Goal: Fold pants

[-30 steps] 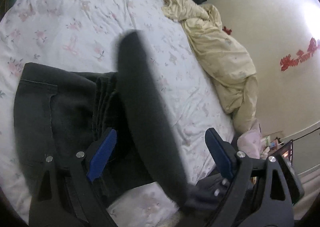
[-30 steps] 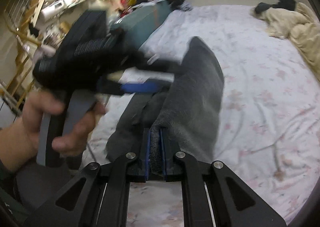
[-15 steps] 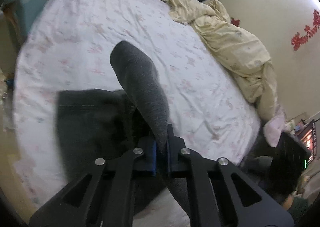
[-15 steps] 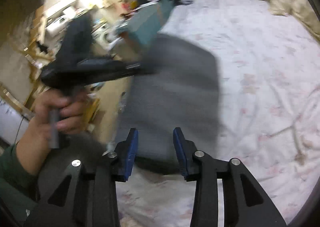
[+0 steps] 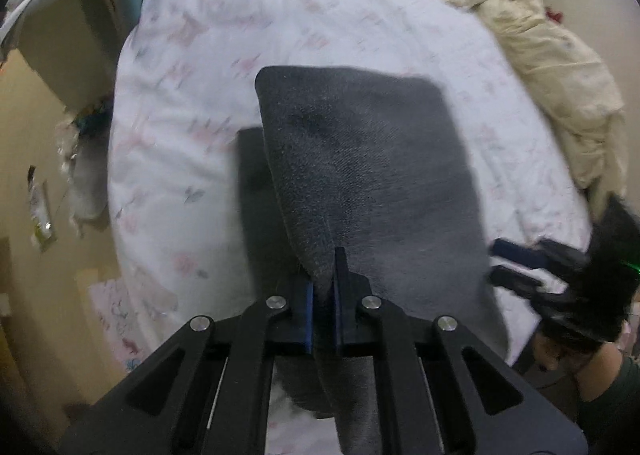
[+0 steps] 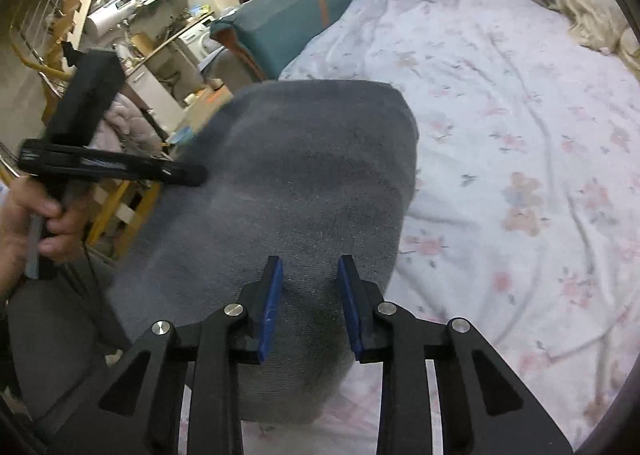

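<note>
Dark grey pants lie folded on the floral bed sheet, near the bed's edge. My left gripper is shut on a raised fold at their near edge, and cloth hangs down between the fingers. In the right wrist view the same pants spread out ahead, and the left gripper pinches their left side. My right gripper hovers over the near end of the pants. Its jaws are closing with a gap between them, and the blue pads press on nothing. From the left, the right gripper shows blurred at the pants' right edge.
A crumpled cream blanket lies along the bed's far side by the wall. A teal box and cluttered shelves stand beyond the bed's left edge. A hand holds the left gripper's handle.
The left gripper closed on the pants and swung over them. The right gripper let go of the cloth and dropped lower. The pants went from a narrow hanging strip to a wide flat panel.
</note>
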`<state>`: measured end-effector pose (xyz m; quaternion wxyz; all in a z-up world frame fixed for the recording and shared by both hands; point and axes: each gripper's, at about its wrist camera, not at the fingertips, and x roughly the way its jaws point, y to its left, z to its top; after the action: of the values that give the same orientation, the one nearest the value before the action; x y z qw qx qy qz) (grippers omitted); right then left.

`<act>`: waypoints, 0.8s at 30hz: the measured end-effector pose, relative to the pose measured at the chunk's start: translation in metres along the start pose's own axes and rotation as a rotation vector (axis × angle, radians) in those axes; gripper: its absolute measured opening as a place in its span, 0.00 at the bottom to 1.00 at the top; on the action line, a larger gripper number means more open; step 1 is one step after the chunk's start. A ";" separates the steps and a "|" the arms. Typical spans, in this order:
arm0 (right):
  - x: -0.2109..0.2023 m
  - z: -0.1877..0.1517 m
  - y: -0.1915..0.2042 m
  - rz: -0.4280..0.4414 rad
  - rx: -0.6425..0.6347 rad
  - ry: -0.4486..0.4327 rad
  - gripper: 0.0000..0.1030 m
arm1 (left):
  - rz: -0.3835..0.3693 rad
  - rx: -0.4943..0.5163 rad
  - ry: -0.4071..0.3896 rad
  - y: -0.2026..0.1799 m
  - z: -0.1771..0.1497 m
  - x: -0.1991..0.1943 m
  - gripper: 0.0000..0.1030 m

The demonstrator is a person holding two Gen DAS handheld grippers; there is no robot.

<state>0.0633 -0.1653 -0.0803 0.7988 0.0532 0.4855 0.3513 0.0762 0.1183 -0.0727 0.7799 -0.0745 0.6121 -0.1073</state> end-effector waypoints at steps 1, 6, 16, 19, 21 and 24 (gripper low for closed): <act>0.001 0.001 0.001 0.000 -0.008 -0.005 0.29 | 0.016 -0.009 0.015 0.005 -0.001 0.006 0.05; 0.026 0.002 0.005 -0.033 -0.058 0.051 0.29 | 0.103 -0.034 0.099 0.016 -0.003 0.033 0.05; 0.048 -0.007 0.012 -0.117 -0.114 0.098 0.31 | 0.380 -0.100 0.079 0.028 -0.004 0.053 0.68; 0.045 -0.006 0.003 -0.070 -0.058 0.095 0.31 | 0.445 -0.096 -0.119 0.017 -0.002 0.016 0.66; 0.045 -0.008 0.001 -0.075 -0.049 0.092 0.31 | 0.310 -0.070 -0.218 0.004 -0.001 0.000 0.66; 0.040 -0.009 -0.002 -0.044 -0.010 0.084 0.32 | 0.125 0.034 -0.151 -0.018 0.003 0.022 0.64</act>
<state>0.0677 -0.1443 -0.1156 0.7854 0.0240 0.5179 0.3381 0.0825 0.0949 -0.0882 0.8301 -0.0309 0.5531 -0.0630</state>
